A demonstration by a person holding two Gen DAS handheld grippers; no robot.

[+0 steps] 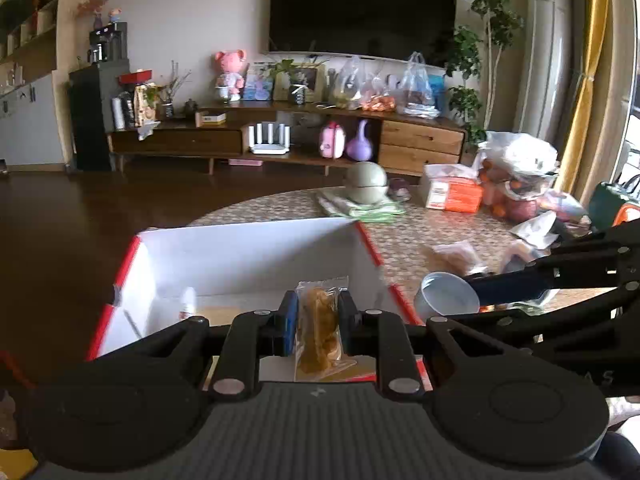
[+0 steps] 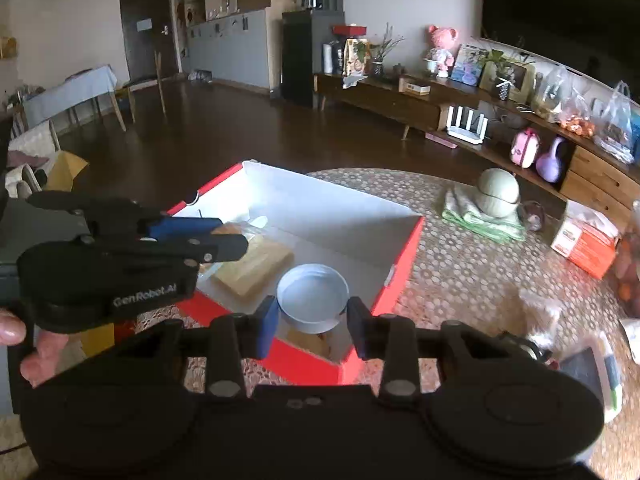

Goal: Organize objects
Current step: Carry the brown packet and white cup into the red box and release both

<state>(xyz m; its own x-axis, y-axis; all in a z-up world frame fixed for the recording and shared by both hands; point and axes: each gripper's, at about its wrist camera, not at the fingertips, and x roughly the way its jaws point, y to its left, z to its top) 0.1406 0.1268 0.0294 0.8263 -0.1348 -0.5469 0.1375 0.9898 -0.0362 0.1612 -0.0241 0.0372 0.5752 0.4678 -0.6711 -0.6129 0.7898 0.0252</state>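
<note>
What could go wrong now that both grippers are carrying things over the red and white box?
1. The right gripper holds the white cup tipped on its side; it might slip and roll out.
2. The left gripper pinches a slick-wrapped snack that could slide free.
3. Both grippers meet over the box and could collide there.

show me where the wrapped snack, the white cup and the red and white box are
wrapped snack (image 1: 319, 322), left wrist view, middle of the pastry.
white cup (image 2: 312, 294), right wrist view, inside bottom.
red and white box (image 2: 332, 208), right wrist view, inner far wall.
</note>
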